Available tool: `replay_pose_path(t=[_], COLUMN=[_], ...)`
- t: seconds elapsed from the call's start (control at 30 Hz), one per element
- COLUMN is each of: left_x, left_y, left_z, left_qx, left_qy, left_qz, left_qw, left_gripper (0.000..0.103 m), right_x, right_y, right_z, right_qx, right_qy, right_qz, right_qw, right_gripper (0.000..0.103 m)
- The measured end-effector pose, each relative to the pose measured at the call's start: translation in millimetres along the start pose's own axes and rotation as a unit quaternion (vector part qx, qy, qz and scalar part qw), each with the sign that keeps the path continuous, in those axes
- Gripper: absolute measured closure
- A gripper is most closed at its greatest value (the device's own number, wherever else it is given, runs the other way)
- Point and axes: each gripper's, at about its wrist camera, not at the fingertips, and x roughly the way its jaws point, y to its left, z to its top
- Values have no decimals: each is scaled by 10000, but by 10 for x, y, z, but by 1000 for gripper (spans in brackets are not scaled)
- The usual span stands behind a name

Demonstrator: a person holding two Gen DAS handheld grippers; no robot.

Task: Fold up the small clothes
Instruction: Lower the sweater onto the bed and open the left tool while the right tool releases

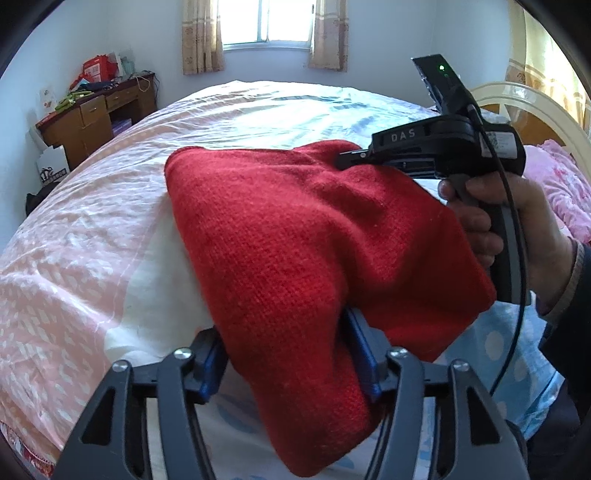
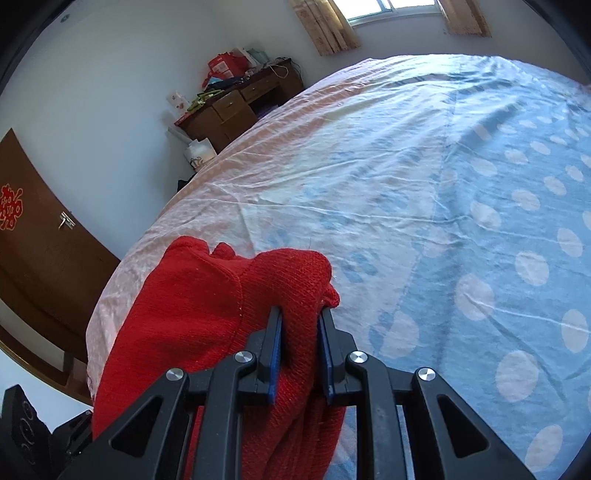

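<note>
Knitwear, red and chunky, hangs in the air over the bed point(image 1: 110, 229): a small red knitted garment point(image 1: 295, 236) held up between two hand-held grippers above the sheet. From the left wrist camera, the left gripper point(image 1: 291, 354) sits low in view with its blue-padded jaws standing apart; a fold of the garment drapes down between them, and the left pad is clear of the cloth, so nothing is pinched there. Further up and to the right, the right gripper point(image 1: 349, 157) reaches in sideways, its tip buried in the garment's far upper corner, with a person's hand point(image 1: 491, 218) wrapped around its grip and a black cable point(image 1: 517, 229) looping down past the wrist. From the right wrist camera, that right gripper point(image 2: 299, 317) has its jaws drawn close on a bunched ridge of the red knit point(image 2: 207, 302), both blue pads pressing the fabric. The sheet beneath is pink on one side and blue with pale dots point(image 2: 480, 229) on the other. A wooden desk point(image 2: 236, 107) piled with clutter stands against the far wall, a curtained window point(image 1: 266, 22) above the bed's far end, and a brown door point(image 2: 40, 229) off to the side.
</note>
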Motion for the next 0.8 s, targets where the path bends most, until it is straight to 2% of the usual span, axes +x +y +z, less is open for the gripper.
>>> replay_pose_path(t=[0.1, 0.17, 0.27, 0.3, 0.37, 0.43, 0.47, 0.57, 0.67, 0.7, 0.73, 0.77, 0.8], left_x=[-4, -20, -99, -172, -290, -392, -423, -372, -214, -156, -39, 58, 130], left_y=[23, 32, 35, 31, 44, 88, 131, 260, 406, 434, 505, 532, 565], left_z=[-10, -9, 6, 15, 49, 99, 139, 247, 345, 349, 384, 379, 371], left_qx=[-2, 4, 31, 100, 184, 163, 84, -126, -348, -404, -467, -527, -577], left_qy=[-15, -11, -13, -107, -342, -626, -761, -862, -975, -959, -889, -801, -716], left_qz=[116, 173, 287, 294, 373, 496, 586, 708, 955, 1016, 1111, 1274, 1403], left_qw=[9999, 9999, 9996, 9995, 9985, 9967, 9953, 9937, 9900, 9894, 9887, 9872, 9858], left_gripper=[31, 30, 28, 28, 23, 7, 4, 2, 2, 2, 2, 2, 2], right_x=[-15, -46, -212, -303, -512, -729, -830, -1020, -972, -941, -911, -873, -852], right_y=[-33, -49, -36, -31, -15, 16, 34, 130, 235, 253, 261, 248, 217], right_z=[-8, -23, -71, -106, -204, -337, -419, -691, -935, -999, -1053, -1101, -1144], right_qx=[47, 54, -37, -86, -203, -311, -340, -426, -432, -440, -448, -433, -355], right_qy=[12, -6, -168, -245, -402, -524, -546, -522, -221, -134, -83, -8, 58], right_qz=[17, 53, 25, 12, -30, 84, 205, 528, 566, 488, 359, 219, 133], right_qw=[10000, 10000, 9998, 9997, 9990, 9981, 9977, 9963, 9972, 9977, 9983, 9988, 9993], right_gripper=[82, 82, 76, 71, 70, 69, 69, 69, 69, 75, 89, 98, 98])
